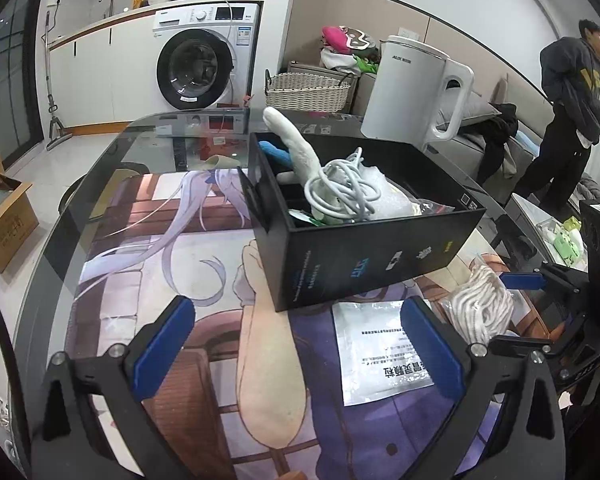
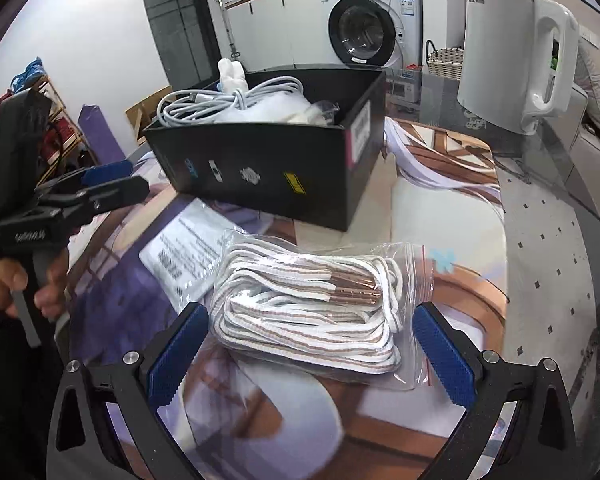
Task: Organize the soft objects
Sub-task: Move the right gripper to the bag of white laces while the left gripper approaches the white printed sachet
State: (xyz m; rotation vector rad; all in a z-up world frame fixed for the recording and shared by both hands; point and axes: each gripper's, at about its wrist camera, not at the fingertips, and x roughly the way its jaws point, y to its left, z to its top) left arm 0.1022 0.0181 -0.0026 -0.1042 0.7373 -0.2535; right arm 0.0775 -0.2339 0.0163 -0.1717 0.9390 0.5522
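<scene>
With its jaws apart, the right tool (image 2: 306, 346) is straddling the bag of laces (image 2: 320, 308) lying on the counter (image 2: 540, 240) beside the black box (image 2: 268, 172), and the slippery plastic is risking to slide out, while the left tool (image 1: 296, 344) is waiting apart too

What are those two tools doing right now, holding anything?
Left tool: open, holding nothing.
Right tool: open around the bag of laces, not gripping it.
</scene>
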